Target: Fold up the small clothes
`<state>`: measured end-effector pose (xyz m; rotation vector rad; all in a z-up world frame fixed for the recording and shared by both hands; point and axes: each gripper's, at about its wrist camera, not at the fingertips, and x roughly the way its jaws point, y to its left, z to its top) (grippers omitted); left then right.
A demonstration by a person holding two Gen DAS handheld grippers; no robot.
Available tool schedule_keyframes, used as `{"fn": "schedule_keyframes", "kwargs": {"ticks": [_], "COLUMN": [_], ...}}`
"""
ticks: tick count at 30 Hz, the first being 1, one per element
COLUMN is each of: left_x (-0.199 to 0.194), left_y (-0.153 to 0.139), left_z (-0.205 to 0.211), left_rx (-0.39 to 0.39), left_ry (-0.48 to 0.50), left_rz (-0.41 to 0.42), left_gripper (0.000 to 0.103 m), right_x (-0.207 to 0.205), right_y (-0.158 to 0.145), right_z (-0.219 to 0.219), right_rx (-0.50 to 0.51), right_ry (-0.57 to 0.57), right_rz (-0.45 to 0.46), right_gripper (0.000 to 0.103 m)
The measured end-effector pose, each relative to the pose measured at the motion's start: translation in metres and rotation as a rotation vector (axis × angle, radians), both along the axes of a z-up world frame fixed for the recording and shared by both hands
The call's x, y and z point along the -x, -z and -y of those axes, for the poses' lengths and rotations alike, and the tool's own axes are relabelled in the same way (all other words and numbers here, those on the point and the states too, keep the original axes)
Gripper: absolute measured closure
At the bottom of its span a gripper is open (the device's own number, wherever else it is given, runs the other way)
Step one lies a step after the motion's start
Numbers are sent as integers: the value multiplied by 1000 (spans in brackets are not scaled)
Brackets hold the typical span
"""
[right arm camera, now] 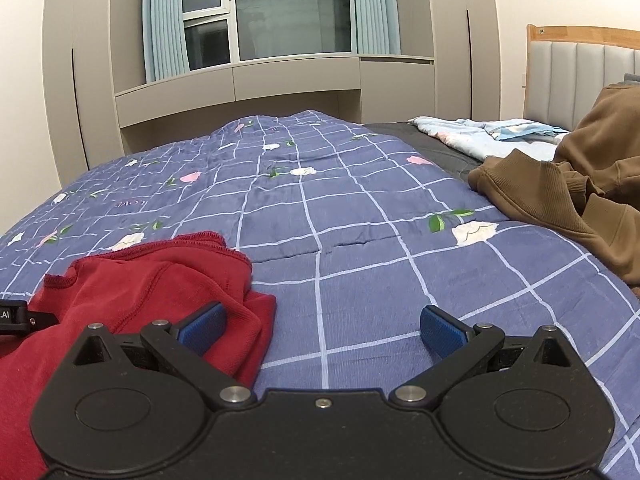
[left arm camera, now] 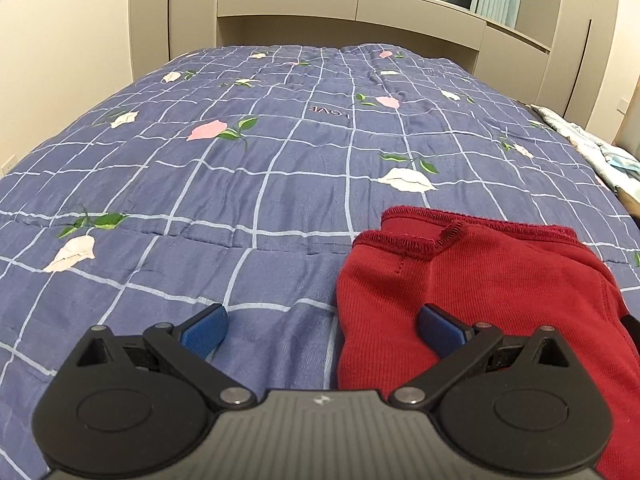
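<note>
red garment (left arm camera: 472, 292) lies bunched on the quilt (left arm camera: 240, 184), 3 o'clock of the left gripper (left arm camera: 322, 330). right gripper (right arm camera: 322, 330) likewise spread, empty. advise pinching opposite edges, flattening before folding.

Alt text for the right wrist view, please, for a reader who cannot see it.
The right hand-held gripper, open and empty, hovers over a blue checked quilt beside a crumpled red garment. A brown sweatshirt lies at the right; a window is behind.

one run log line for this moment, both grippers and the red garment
left gripper: open, empty | right gripper: open, empty | red garment: bunched on quilt between them, unfolded
</note>
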<state>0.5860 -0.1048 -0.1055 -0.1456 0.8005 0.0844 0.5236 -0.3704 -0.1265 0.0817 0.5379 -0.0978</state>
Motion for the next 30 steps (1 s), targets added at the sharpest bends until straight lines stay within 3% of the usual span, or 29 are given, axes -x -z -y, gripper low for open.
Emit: {"fn": "schedule_keyframes", "kwargs": {"ticks": [15, 18, 22, 26, 30], "left_x": [2, 8, 37, 68, 88], "left_y": [-4, -15, -38, -47, -32], "left_z": [-2, -11, -21, -12, -6], "left_rx": [7, 69, 187, 180, 178], "left_ry": [8, 1, 37, 125, 160], "left_rz": [0, -17, 58, 104, 28], "left_gripper": [1, 1, 1, 1, 1], "right_x": [1, 19, 57, 83, 88], "right_y": [-1, -10, -27, -34, -26], "right_z": [5, 16, 15, -4, -18], "right_rx": [-43, -128, -194, -180, -104], "right_ry": [-4, -10, 10, -54, -54], "right_rz": [8, 105, 201, 185, 102], "right_gripper": [0, 1, 0, 0, 0]}}
